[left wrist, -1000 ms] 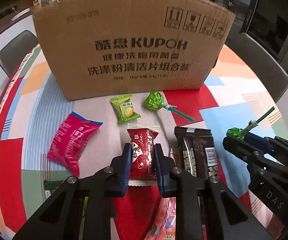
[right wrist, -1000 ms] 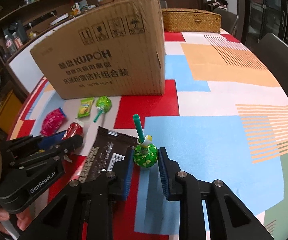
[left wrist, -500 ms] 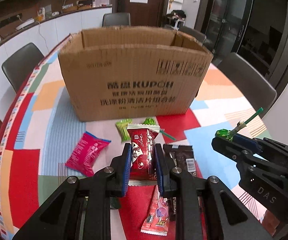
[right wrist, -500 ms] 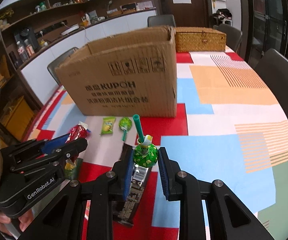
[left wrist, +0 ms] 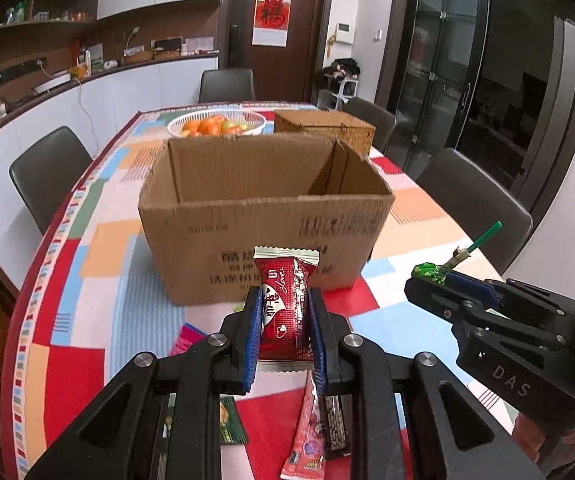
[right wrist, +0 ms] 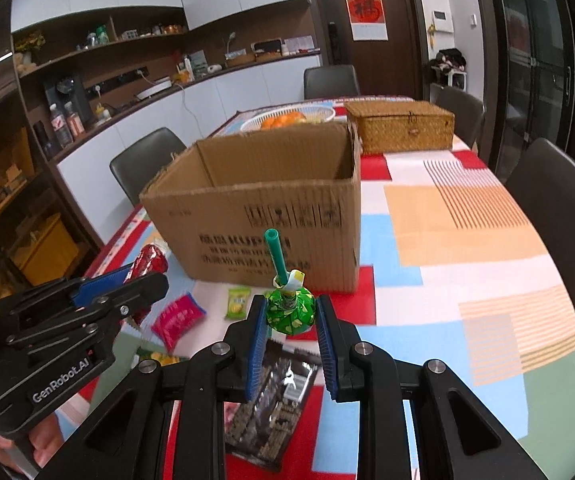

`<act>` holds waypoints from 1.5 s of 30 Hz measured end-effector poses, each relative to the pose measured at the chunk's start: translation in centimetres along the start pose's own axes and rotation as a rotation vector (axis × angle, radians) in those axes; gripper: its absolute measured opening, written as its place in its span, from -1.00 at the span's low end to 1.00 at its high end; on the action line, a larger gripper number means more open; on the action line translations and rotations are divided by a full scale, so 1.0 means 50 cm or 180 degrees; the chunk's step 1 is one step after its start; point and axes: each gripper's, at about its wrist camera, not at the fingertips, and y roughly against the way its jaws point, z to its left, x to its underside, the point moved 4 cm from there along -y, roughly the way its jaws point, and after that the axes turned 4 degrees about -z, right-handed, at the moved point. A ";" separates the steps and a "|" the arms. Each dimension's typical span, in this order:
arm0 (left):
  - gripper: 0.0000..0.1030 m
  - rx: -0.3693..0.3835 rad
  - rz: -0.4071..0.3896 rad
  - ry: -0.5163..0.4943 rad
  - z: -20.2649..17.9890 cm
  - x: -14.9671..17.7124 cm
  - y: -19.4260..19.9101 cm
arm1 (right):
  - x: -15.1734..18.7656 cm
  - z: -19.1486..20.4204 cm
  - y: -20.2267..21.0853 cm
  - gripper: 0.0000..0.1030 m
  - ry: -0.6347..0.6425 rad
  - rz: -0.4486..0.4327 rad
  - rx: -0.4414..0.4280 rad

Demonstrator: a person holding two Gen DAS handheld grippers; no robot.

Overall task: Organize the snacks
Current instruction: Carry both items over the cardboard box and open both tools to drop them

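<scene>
We see one cardboard box point(right wrist: 255, 196) on the table point(right wrist: 467, 240) | left gripper point(left wrist: 285, 328) clamps one red packet point(left wrist: 285, 308) | right gripper point(right wrist: 291, 328) clamps one green lollipop point(right wrist: 289, 310) | both held above the table, just short of the box

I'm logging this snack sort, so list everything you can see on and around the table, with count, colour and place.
cardboard box: one, brown, open, mid-table
red snack packet: one, in left gripper
green lollipop: one, in right gripper
pink packet: one, on table
yellow-green packet: one, before box
dark brown packet: one, under right gripper
fruit basket: one, white, behind box
wicker box: one, tan, far end
chairs: several, grey, around table
left gripper: shut
right gripper: shut
</scene>
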 end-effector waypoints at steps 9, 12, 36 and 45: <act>-0.56 -0.0074 -0.0274 -0.0038 0.020 -0.075 0.021 | -0.061 0.019 0.008 -0.50 0.0050 -0.0199 -0.0056; -0.56 -0.0119 -0.0363 -0.0058 0.026 -0.097 0.028 | -0.084 0.026 0.009 -0.50 0.0056 -0.0273 -0.0080; -0.56 -0.0149 -0.0296 0.0068 0.084 -0.228 -0.069 | -0.267 0.038 -0.063 -0.50 0.0174 -0.0470 0.0009; -0.55 -0.0214 -0.0076 0.0096 0.103 -0.235 -0.128 | -0.285 0.040 -0.119 -0.50 0.0239 -0.0302 0.0028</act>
